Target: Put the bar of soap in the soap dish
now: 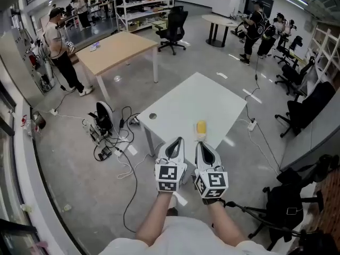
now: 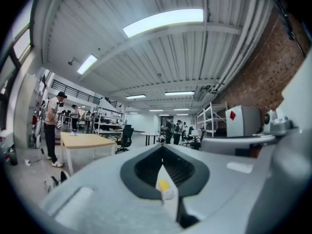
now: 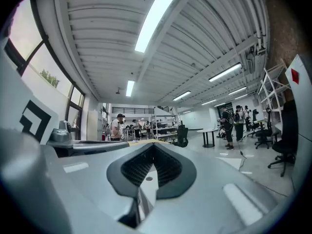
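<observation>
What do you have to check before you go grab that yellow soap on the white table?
1. Soap in sight: ok. The yellow bar of soap lies on the white table.
2. Soap dish spotted: cannot tell. A pale thing sits right by the soap's near end, too small to name.
3. Left gripper empty: ok. Its jaws are together with nothing in them.
4. Right gripper empty: ok. Its jaws are together on nothing.
5. Jaws ready to grab: not ok. Both grippers are shut and one must open first.
6. Way to the soap clear: ok. Only bare table lies between the grippers and the soap.
</observation>
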